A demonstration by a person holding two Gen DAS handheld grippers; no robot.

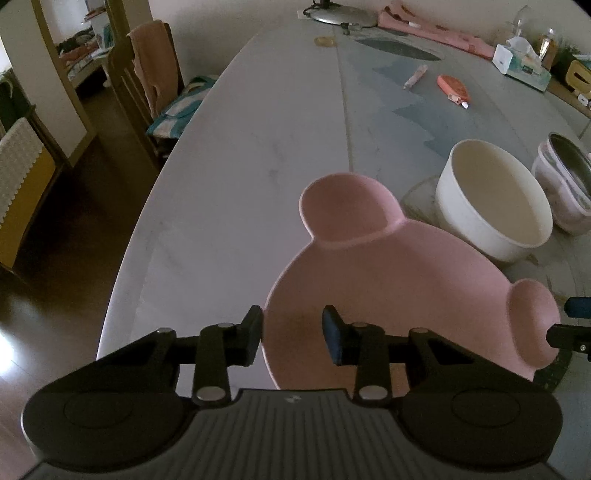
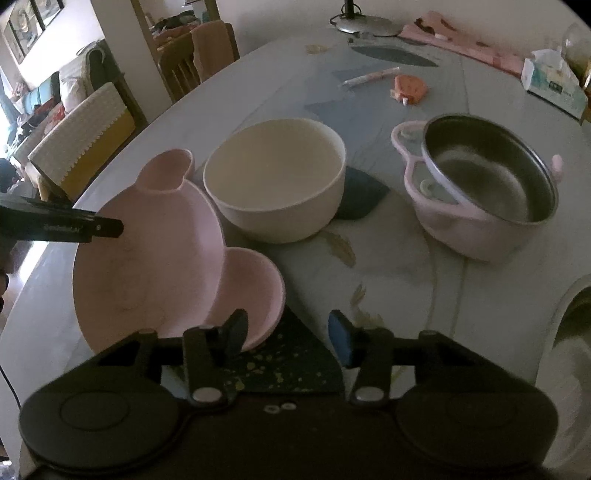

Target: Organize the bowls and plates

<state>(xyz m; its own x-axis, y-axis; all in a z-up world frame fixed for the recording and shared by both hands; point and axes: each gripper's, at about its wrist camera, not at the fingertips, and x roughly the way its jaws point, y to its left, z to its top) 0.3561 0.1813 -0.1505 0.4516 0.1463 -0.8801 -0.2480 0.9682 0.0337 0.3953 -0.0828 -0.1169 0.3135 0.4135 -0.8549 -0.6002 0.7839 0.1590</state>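
Note:
A pink bear-shaped plate [image 1: 399, 291] with two round ears lies near the table's front edge; it also shows in the right wrist view [image 2: 147, 258]. My left gripper [image 1: 293, 338] is open, its jaws on either side of the plate's near rim. My right gripper [image 2: 286, 338] is open, its left finger at the plate's ear rim, over a dark mat [image 2: 291, 362]. A cream bowl [image 2: 275, 177] stands behind the plate. A steel bowl [image 2: 491, 170] sits tilted in a pink holder [image 2: 454, 229].
The marble table [image 1: 229, 155] has its edge at the left, with chairs [image 1: 147, 81] beyond. At the back lie a tissue box [image 2: 554, 83], an orange pouch [image 2: 410, 86], a tube [image 2: 369, 76] and a lamp base [image 2: 365, 24]. A white dish rim [image 2: 565, 350] shows at the right.

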